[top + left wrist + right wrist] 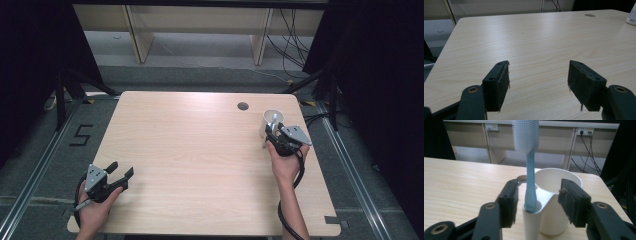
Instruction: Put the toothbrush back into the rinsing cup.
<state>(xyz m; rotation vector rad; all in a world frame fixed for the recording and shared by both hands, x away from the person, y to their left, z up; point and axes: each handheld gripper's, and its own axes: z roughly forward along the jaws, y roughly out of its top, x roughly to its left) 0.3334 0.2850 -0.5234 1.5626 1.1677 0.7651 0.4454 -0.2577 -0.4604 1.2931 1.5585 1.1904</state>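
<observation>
Even overhead light, soft shadows, dark edges

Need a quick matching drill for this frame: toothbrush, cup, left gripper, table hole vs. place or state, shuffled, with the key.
Things:
1. toothbrush
2. cup
3. left gripper
4. table hole

Places or states:
A. open, holding nothing, near the table's front left corner
B. upright in a narrow white holder, between the open jaws of the right gripper
C. white, joined to that holder
D. near the far edge of the table

Pairs: 1-B, 2-C, 3-A, 4-D
</observation>
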